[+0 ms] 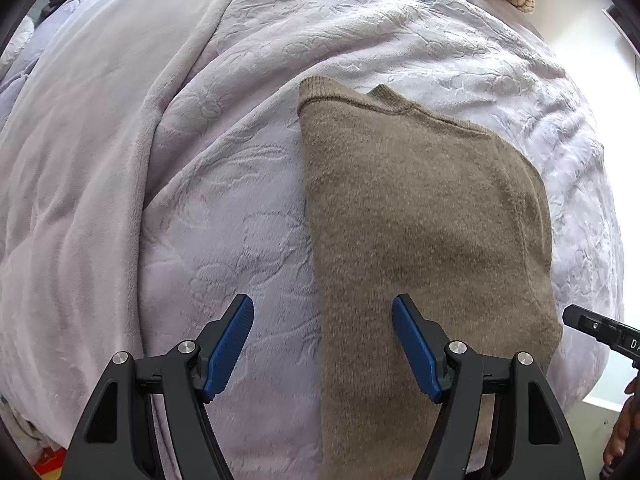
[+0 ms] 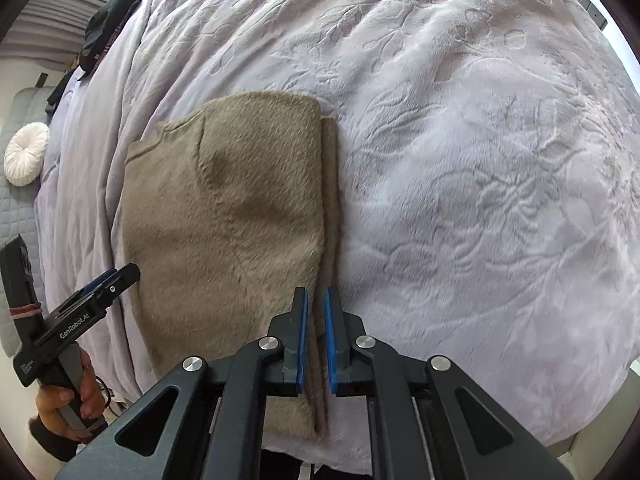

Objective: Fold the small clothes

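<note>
Lavender bedding with a raised floral pattern covers the bed (image 2: 480, 160), and on it, near the edge closest to the person, lies a brown knitted sweater (image 1: 420, 220) already folded lengthwise into a long narrow panel, its neckline at the far end.

The left tongs (image 1: 323, 344) point straight down over the near part of the sweater with their blue pads spread wide and nothing between them; one pad hangs over the bedding, the other over the knit, so they straddle the sweater's left edge without touching it. That looks like a release or a pause rather than a grip.

The right tongs (image 2: 316, 340) are pressed nearly together over the sweater's right side, where a second layer of the fold shows as a narrow strip beside the top layer. The knit runs between the pads (whether they truly bite it or only sit above it cannot be told from this angle). Holding at that edge would make sense for squaring the layers or lifting the near end.

A hand (image 2: 68, 396) grips the left tool's handle at the bed's side. Judging by the shape, the crosswise fold is not yet done.
</note>
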